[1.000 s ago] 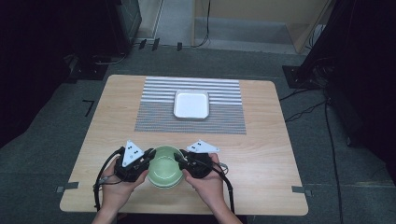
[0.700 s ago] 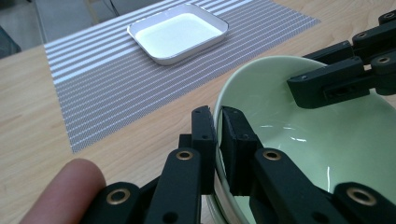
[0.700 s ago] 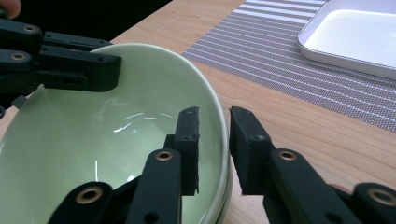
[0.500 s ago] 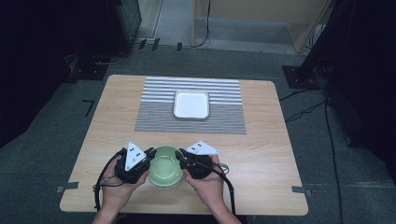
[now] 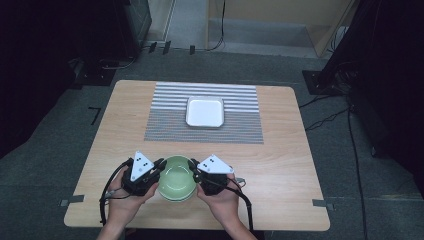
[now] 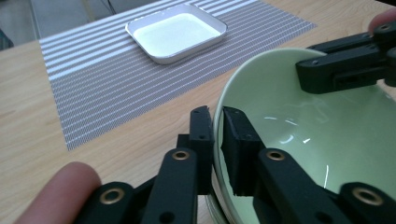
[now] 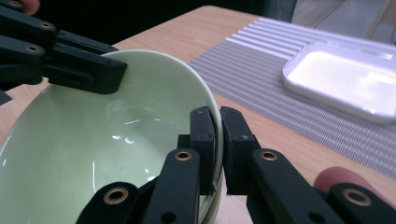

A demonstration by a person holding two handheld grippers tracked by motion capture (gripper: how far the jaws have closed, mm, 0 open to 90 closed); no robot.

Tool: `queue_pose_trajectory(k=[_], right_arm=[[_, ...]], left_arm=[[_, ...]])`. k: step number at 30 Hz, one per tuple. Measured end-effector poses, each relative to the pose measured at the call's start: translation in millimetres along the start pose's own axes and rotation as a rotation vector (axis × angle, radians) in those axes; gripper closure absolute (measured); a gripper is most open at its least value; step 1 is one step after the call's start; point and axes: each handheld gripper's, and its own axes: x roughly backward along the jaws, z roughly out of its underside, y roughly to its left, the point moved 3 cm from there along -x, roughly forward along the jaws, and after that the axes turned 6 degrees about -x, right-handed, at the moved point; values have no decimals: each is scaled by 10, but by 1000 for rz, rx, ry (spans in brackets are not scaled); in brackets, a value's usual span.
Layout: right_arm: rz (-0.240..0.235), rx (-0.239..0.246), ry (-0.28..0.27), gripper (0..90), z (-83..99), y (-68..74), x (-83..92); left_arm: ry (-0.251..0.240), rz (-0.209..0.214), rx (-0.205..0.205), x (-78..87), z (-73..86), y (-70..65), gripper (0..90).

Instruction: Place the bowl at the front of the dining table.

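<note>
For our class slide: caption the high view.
Both grippers, left and right, clamp a green bowl's rim.

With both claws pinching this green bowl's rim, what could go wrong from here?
Each claw grips only the thin rim of the green bowl, the left claw and right claw on opposite sides; the glossy wall might slip out on lifting. If one hand rises first, the bowl could tilt. Carried forward, it might knock the white tray.

This looks like a lab or recording studio rather than a home. A lone wooden table [image 5: 280,150] stands on grey carpet [image 5: 50,150], its corners marked by tape [image 5: 320,203]. Black equipment stands [image 5: 345,55] rise at two o'clock, cables [image 5: 325,120] trail across the floor, and dark drapes close off both sides.
</note>
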Motion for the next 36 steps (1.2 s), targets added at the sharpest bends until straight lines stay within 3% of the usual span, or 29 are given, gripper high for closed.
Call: queue_pose_trajectory(k=[4,6,10,13,15,17,20,22,27,34,35,36], right_arm=[[21,65,-34,854,-12,47,26],[24,73,-41,853,-14,55,30],[54,137,-83,853,-17,102,61],[88,210,-119,854,-31,170,101],[96,221,-124,854,-37,185,109],[119,262,-151,855,-41,229,131],[127,274,-165,855,-46,245,144],[124,270,-168,854,-52,244,151],[123,239,-162,848,-54,236,143],[132,122,-132,767,-78,205,139],[125,87,-107,772,-61,193,121],[125,87,-107,772,-61,193,121]], left_arm=[[58,20,28,-71,46,0,704],[74,14,35,-96,62,0,694],[80,-9,32,-108,66,-4,709],[78,-18,34,-111,62,-9,806],[71,-17,35,-105,58,-9,822],[51,-27,33,-88,47,-16,847],[29,-29,31,-65,38,-12,849],[12,-26,36,-51,37,-3,854],[-31,-64,19,-3,22,-10,854],[-103,-128,9,65,-16,-50,853],[-122,-160,-9,90,-26,-73,852],[-122,-160,-9,90,-26,-73,852]])
